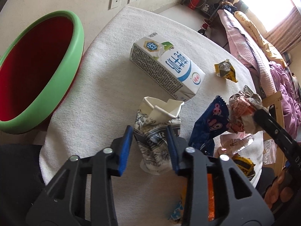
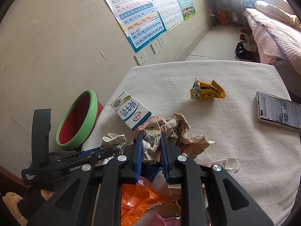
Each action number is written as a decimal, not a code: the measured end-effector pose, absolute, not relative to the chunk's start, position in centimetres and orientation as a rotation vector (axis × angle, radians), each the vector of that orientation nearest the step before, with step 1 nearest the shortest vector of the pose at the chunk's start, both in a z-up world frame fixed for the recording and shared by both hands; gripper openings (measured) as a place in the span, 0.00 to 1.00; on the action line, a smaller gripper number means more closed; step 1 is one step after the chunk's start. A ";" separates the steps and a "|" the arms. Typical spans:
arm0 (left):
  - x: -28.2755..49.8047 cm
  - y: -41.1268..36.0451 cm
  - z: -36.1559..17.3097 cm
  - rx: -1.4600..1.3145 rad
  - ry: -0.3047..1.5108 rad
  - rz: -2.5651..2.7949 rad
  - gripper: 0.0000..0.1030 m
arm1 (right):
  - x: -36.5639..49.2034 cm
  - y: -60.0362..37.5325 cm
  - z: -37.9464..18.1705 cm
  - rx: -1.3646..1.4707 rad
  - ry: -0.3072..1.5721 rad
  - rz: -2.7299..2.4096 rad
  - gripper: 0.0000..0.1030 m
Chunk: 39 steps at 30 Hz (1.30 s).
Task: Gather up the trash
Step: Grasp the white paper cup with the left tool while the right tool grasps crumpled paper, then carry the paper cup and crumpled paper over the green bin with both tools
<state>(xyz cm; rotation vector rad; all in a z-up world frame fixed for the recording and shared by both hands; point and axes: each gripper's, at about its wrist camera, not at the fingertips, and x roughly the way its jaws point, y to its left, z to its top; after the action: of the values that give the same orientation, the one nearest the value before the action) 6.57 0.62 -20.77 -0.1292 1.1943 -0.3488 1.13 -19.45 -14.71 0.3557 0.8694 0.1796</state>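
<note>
Left tool (image 1: pixel 150 141) hides crushed cup's (image 1: pixel 160 116) base.

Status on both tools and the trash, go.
Left tool shut on crushed cup. Right tool shut on paper wad. Bin open at left; carton, wrappers still on table.

A left gripper (image 1: pixel 150 146) with blue-padded jaws clamps a crushed paper cup (image 1: pixel 157 131) lying on a white-covered table (image 1: pixel 105 98). A milk carton (image 1: pixel 165 69) lies at twelve o'clock from the cup, a green-rimmed red bin (image 1: pixel 56 69) at ten, a blue wrapper (image 1: pixel 207 124) at three.
</note>
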 end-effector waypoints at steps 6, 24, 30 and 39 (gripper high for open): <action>6.5 0.6 -20.7 -0.125 1.190 -0.340 0.37 | 1.1 -19.3 -15.1 0.371 0.899 0.232 0.18; 6.9 -1.1 -21.7 -0.053 1.203 -0.364 0.45 | 0.6 -19.0 -16.4 0.386 0.946 0.234 0.19; 6.4 -1.2 -20.8 -0.032 1.160 -0.370 0.32 | 0.6 -18.7 -16.2 0.376 0.933 0.239 0.19; 6.1 0.7 -17.6 -0.095 1.076 -0.344 0.32 | 0.5 -18.5 -15.0 0.349 0.888 0.232 0.18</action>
<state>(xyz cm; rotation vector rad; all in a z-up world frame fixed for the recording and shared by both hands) 6.07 0.69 -17.62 -0.0953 1.0761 -0.3439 0.50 -18.52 -15.00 0.3493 0.8882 0.2317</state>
